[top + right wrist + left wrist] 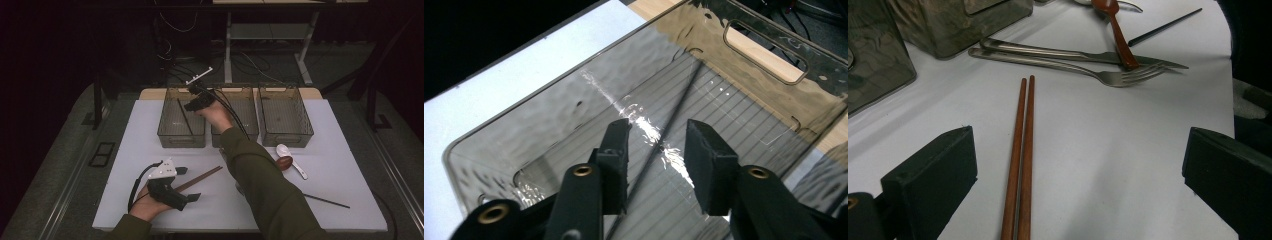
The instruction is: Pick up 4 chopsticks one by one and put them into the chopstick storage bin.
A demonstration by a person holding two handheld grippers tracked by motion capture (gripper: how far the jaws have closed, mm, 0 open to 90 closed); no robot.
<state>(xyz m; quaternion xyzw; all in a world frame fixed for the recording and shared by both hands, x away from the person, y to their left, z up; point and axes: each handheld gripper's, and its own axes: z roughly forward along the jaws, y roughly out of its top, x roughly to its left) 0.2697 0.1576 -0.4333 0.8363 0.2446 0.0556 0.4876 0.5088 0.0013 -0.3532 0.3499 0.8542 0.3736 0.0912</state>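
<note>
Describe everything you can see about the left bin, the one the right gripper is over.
The left bin is a smoky, see-through plastic box, rectangular, with a ribbed floor and a cut-out handle slot in its far end wall. It stands upright at the left end of a row of three alike bins, on the white table. One black chopstick lies slanted inside it. The right gripper hangs above it, fingers parted, with the chopstick below the gap and nothing gripped.

Pretty dim room overall, the floor and background go nearly black while the white table (325, 125) catches most of the light. There's a streak of glare on the clear bin (549, 125) bottom, and the close-up jaws look soft. Everything's a bit grainy.
</note>
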